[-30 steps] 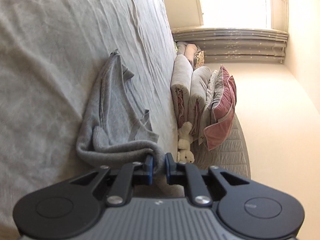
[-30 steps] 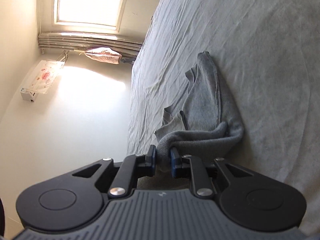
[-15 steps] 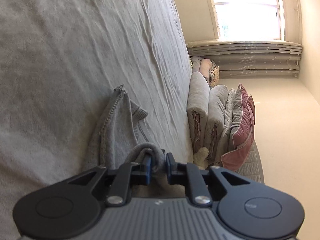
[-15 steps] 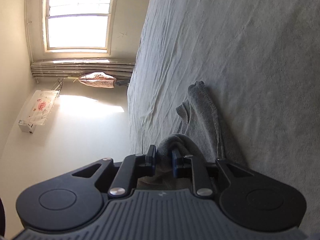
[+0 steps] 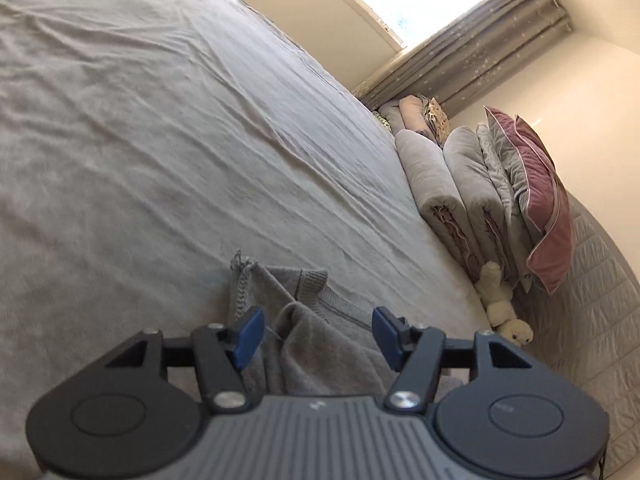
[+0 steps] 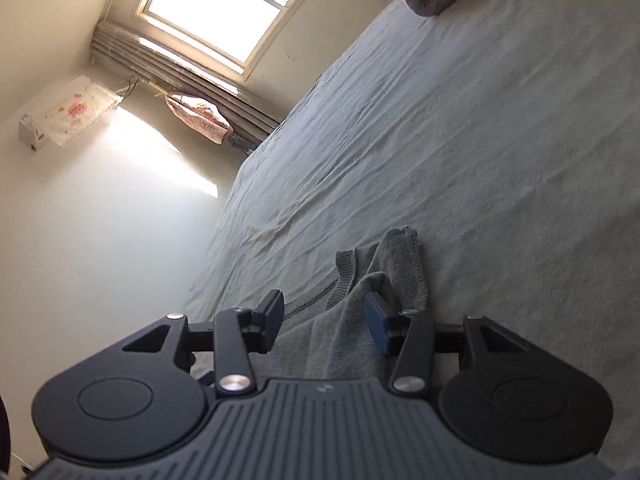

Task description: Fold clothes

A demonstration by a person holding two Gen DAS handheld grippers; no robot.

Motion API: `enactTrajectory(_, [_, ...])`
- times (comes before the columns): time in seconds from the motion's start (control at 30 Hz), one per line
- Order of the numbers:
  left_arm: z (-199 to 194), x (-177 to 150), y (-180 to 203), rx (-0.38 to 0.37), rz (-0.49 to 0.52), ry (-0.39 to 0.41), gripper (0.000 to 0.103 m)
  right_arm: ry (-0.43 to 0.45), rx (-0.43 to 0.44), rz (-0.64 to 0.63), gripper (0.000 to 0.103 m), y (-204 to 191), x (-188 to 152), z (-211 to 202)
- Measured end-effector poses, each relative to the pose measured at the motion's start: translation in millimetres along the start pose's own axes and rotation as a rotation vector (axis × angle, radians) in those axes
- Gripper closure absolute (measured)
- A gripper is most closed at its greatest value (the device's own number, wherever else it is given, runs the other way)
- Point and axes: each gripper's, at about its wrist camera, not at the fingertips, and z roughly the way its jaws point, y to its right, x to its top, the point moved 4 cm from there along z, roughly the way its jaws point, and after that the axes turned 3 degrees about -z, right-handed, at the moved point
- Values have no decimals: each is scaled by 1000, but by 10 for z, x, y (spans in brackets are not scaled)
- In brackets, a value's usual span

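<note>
**Fingers parting over the grey knit**

Blue-padded fingers (image 5: 249, 335) of the left gripper (image 5: 318, 336) opening, well apart, a soft grey knitted garment (image 5: 316, 344) lying loose between them, gripped by neither pad. Same on the right gripper (image 6: 326, 322): jaws opening, one pad just beside a raised fold, no pinch visible. Garment (image 6: 360, 320) bunched on the wrinkled pale grey bedsheet (image 5: 160, 140), directly below both tools. Farther along the bed, rolled grey quilts (image 5: 448, 184), a dusty-pink velvet cushion (image 5: 540, 200), a small cream plush toy (image 5: 504, 312). Beyond, grey curtains (image 5: 480, 52) beneath a bright window (image 6: 216, 8).
</note>
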Motion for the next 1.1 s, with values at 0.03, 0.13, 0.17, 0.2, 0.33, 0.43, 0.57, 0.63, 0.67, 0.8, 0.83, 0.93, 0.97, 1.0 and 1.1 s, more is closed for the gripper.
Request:
enactTrajectory(0.03, [25,-3,5,3,20,1,42,1,-30,-53,53,-13,-9,45])
enactTrajectory(0.13, [114,-32,1,14,69,0,44,-7,-85,-177,53,-20,-38,202])
enactTrajectory(0.17, [143,-41,-1,17,85,0,44,-12,-91,-208,53,-15,-46,257])
enactTrajectory(0.2, [183,-50,2,23,101,-1,44,-15,-99,-234,53,-10,-60,306])
enactTrajectory(0.33, [243,-99,-44,33,142,-11,45,-35,-106,-269,53,21,-124,426])
enactTrajectory(0.43, [279,-117,-36,25,166,-12,46,-48,-103,-300,53,16,-178,493])
enactTrajectory(0.57, [342,-157,-18,27,178,-33,80,-55,-111,-324,55,14,-247,553])
enactTrajectory(0.63, [335,-181,15,39,206,-19,89,-49,-116,-338,66,-5,-277,565])
enactTrajectory(0.67, [308,-183,39,36,219,0,92,-46,-118,-345,80,-15,-293,571])
enactTrajectory(0.8, [189,-157,145,4,250,79,93,34,-114,-422,86,-176,-279,461])
enactTrajectory(0.83, [171,-142,172,6,259,96,93,68,-113,-449,86,-238,-260,414])
enactTrajectory(0.93, [167,-70,278,32,304,159,93,149,-142,-520,87,-378,-192,373])
enactTrajectory(0.97, [182,-39,305,38,310,176,93,166,-156,-539,87,-403,-167,390])
enactTrajectory(1.0, [203,-12,321,43,312,188,93,175,-172,-550,87,-412,-141,426])
enactTrajectory(1.1, [315,24,309,88,332,200,93,184,-218,-576,87,-387,-100,591])
